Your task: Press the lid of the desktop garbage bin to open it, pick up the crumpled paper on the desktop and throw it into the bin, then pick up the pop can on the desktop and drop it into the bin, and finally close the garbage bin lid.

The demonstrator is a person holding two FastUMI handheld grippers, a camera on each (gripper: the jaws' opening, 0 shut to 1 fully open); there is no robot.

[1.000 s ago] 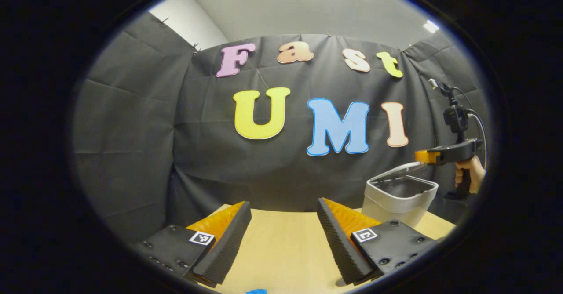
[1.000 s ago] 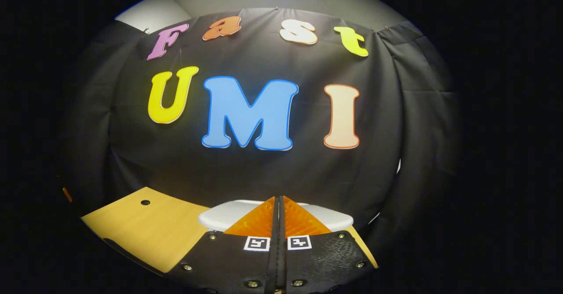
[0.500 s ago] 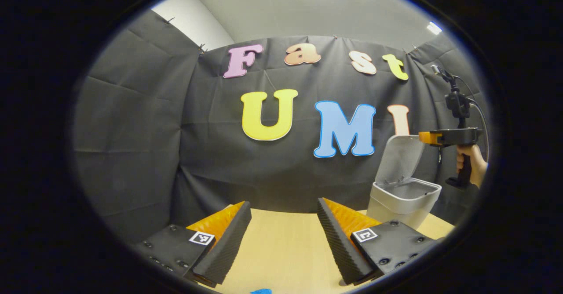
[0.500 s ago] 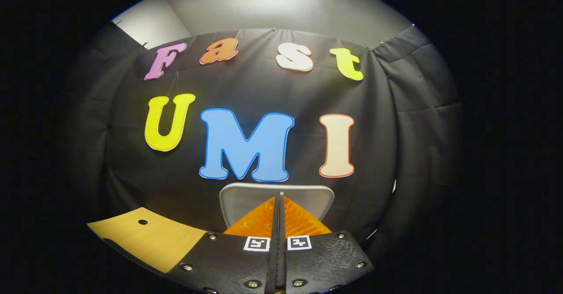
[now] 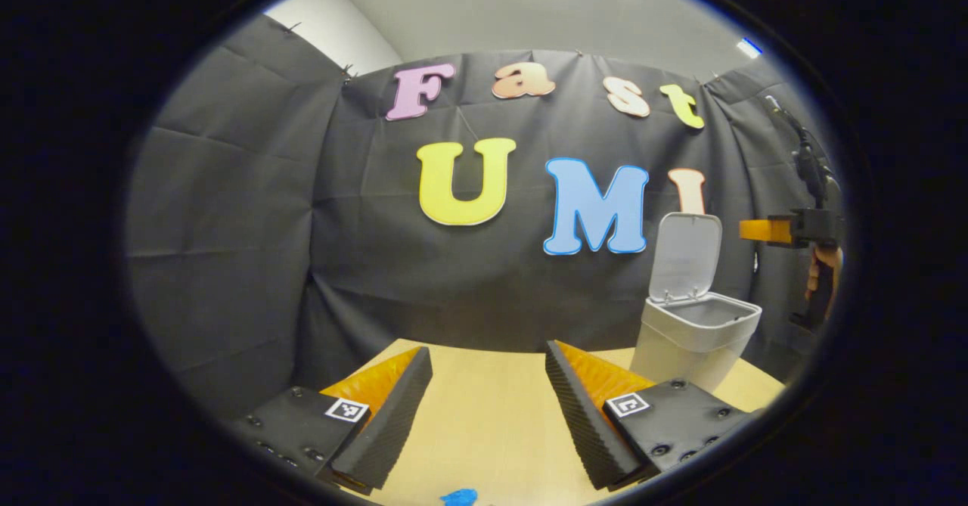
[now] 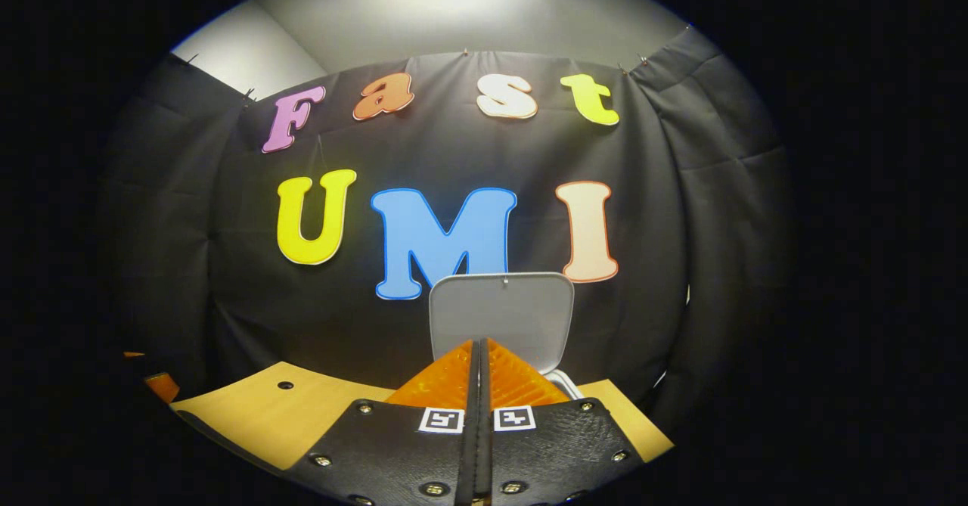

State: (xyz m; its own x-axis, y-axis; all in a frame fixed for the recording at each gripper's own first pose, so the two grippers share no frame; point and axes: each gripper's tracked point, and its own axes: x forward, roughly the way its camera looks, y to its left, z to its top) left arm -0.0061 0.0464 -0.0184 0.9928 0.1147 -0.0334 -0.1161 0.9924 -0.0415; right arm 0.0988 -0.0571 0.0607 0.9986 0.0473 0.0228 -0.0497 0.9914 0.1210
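Left gripper (image 5: 488, 374) sits low over the wooden desk (image 5: 484, 423), jaws wide apart and empty; a blue scrap (image 5: 459, 497) lies just below them at the near edge, too cut off to identify. Right of it the garbage bin (image 5: 696, 336) stands near the desk's right edge with its lid (image 5: 684, 256) upright, mouth open. Right gripper (image 6: 479, 358), fingers pressed together on nothing, hangs just beside the lid, apart from it, so it is nearer the bin; paper and can positions cannot be told.
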